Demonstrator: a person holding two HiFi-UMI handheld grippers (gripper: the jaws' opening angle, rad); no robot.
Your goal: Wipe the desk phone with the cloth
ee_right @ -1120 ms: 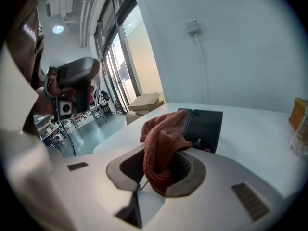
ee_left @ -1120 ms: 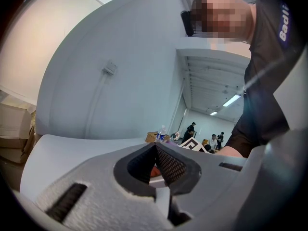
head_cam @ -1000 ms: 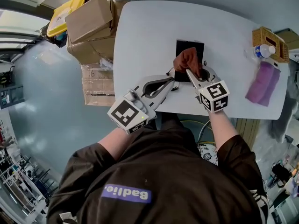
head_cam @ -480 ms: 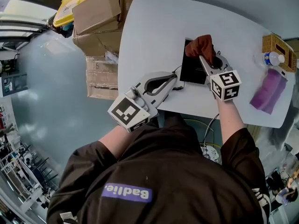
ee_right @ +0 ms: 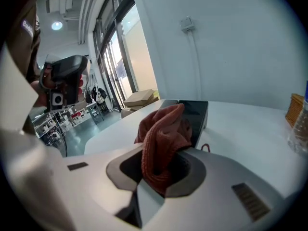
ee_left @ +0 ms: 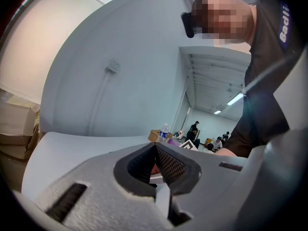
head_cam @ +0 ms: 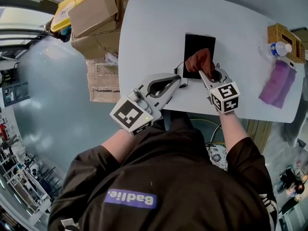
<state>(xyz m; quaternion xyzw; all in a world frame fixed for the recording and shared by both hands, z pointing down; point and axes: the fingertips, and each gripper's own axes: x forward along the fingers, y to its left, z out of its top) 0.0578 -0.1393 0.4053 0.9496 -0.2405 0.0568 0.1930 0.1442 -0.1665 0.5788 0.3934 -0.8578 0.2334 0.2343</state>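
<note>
Head view, from the near edge outward: the left tongs [head_cam: 177, 81] sit over the near edge of the desk [head_cam: 149, 28], at about 9 o'clock of the right tongs. Their pads are together with nothing between them. The right tongs [head_cam: 204, 72] are near them and clamped on a bunched reddish-brown cloth [head_cam: 198, 61]. The cloth lies over the near end of the black phone [head_cam: 198, 44], which is at 12 o'clock of the right tongs, around the middle of the desk. Past the phone, bare white desk runs to the far edge and out to the left edge. Toward 2 o'clock, by the right edge, are a purple rag [head_cam: 276, 83], a water bottle [head_cam: 279, 47] and a woven basket [head_cam: 281, 34]. Cardboard boxes [head_cam: 94, 18] stand off the left edge at 10 o'clock.
</note>
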